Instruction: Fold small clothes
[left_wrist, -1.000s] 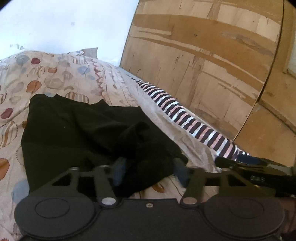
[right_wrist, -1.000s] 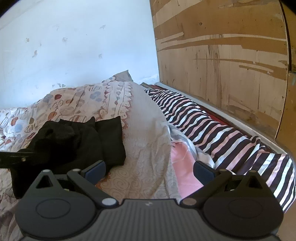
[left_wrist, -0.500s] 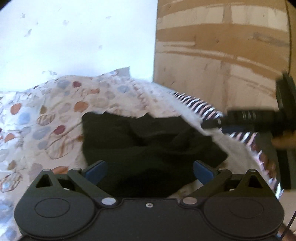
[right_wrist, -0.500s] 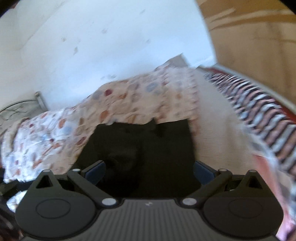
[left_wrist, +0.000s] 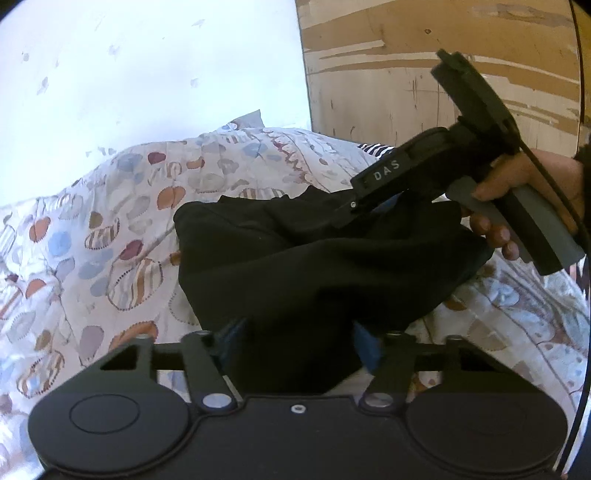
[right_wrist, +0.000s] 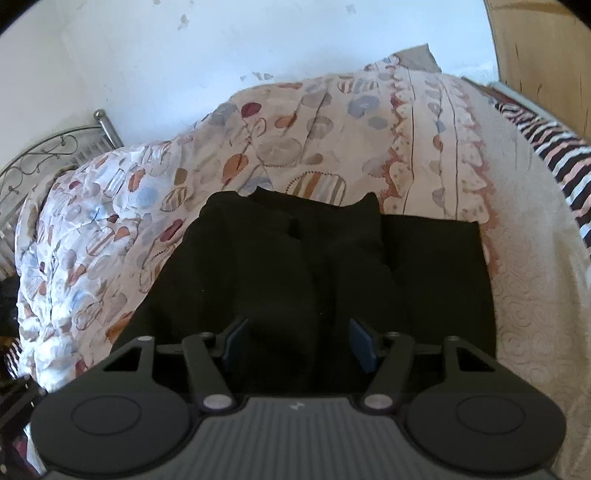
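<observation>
A black garment (left_wrist: 314, 266) lies bunched on a bedspread (left_wrist: 110, 236) patterned with coloured leaf shapes, against a white wall (left_wrist: 147, 74) and a wooden panel (left_wrist: 424, 55). In the left wrist view, the left gripper (left_wrist: 299, 343) has its blue pads (left_wrist: 231, 339) partly closed around a fold of the black cloth at the near edge of the garment; the fabric fills the gap between them, though whether they press it firmly cannot be told. In the same view the right gripper (left_wrist: 345, 216) comes in from the right, held in the person's hand (left_wrist: 524, 184), with its tip down on the far upper part of the garment. In the right wrist view, the right gripper (right_wrist: 299, 345) likewise stands half closed with a raised ridge of black cloth (right_wrist: 306, 280) between its pads (right_wrist: 360, 345). A striped sheet (right_wrist: 554, 147) lies along the right side of the bed, and a metal bed frame (right_wrist: 55, 147) shows at the far left.
</observation>
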